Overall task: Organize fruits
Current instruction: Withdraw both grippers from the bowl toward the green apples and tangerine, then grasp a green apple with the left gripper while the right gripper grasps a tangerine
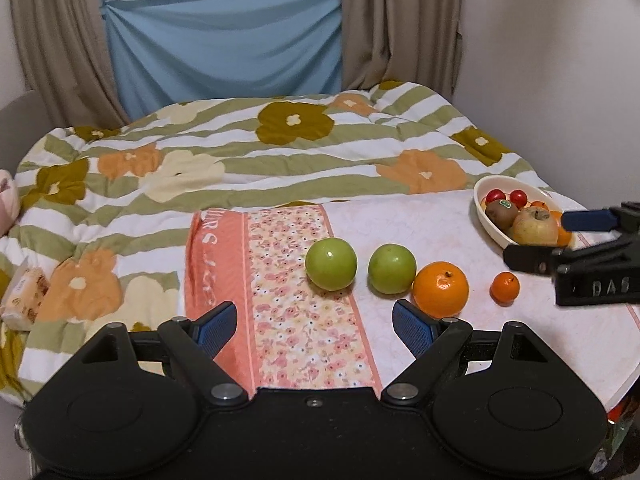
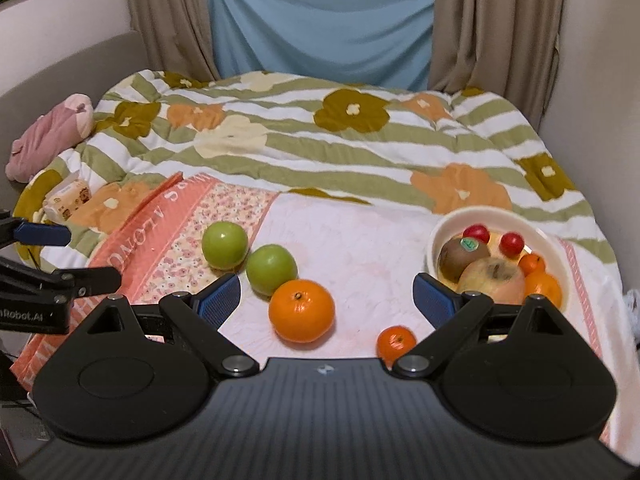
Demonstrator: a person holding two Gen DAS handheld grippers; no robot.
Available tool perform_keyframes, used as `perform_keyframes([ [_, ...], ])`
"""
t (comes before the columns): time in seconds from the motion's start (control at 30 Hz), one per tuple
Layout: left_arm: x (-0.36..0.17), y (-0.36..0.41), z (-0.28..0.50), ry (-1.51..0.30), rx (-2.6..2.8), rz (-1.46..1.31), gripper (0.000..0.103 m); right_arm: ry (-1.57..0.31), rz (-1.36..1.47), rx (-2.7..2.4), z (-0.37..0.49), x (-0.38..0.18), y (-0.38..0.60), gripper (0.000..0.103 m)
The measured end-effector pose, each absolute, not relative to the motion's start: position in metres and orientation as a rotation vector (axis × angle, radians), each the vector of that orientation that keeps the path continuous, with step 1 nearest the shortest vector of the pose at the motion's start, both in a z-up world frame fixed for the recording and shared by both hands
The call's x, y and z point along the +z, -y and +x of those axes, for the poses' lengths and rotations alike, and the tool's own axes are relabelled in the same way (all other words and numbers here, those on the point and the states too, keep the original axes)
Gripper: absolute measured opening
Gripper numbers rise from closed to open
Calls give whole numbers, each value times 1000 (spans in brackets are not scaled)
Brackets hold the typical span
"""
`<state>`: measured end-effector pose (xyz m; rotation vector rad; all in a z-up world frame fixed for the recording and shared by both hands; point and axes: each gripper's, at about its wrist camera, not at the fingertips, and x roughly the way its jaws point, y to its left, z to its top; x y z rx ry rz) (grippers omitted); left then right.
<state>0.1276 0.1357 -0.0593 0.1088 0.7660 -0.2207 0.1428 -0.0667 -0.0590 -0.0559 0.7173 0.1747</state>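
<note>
The left hand-held gripper (image 1: 314, 326) is hovering low over the pink cloth (image 1: 440, 232) on the bed, its blue pads spread wide with nothing between them. The right hand-held gripper (image 2: 326, 300) is likewise standing wide and empty. Just in front of its right pad, the small mandarin (image 2: 395, 342) is sitting apart from the other loose fruit, near the cloth's front edge. Slightly farther, between the right gripper's pads, the big orange (image 2: 301, 311) is resting with its stem scar facing up. It is touching or nearly touching the nearer green apple (image 2: 271, 269), and the farther green apple (image 2: 224, 245) is lying just beside that one on the floral strip (image 1: 296, 300); the four are forming a rough diagonal line running away to the left in the right wrist view. From the left wrist view the farther green apple (image 1: 331, 264) is lying ahead, roughly centred between the pads. Bare cloth is lying open between the loose fruit and the white oval bowl (image 2: 436, 236), which is sitting ahead of the right pad near the cloth's right edge, its long axis running front to back. Inside it, a yellowish apple (image 2: 491, 278), a stickered kiwi (image 2: 460, 256), two cherry tomatoes (image 2: 476, 233) and small oranges (image 2: 544, 286) are crowding together. Beyond the cloth, the flowered quilt (image 2: 320, 148) is stretching back to the curtains (image 2: 492, 20).
</note>
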Motion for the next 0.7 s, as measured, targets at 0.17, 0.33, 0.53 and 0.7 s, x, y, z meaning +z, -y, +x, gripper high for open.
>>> perform_keyframes([
  [0.17,-79,-135,154,-778,-261,114,88,-754,-32,140,155,-84,59,103],
  [0.33,-100,-131,184,-788,-295,133,88,-772,-47,116,170,-108,47,103],
  [0.53,-125,-125,221,-815,-334,151,88,-801,-20,120,185,-134,39,103],
  [0.7,-140,-125,239,-844,-354,127,88,-795,-29,128,192,-147,32,103],
])
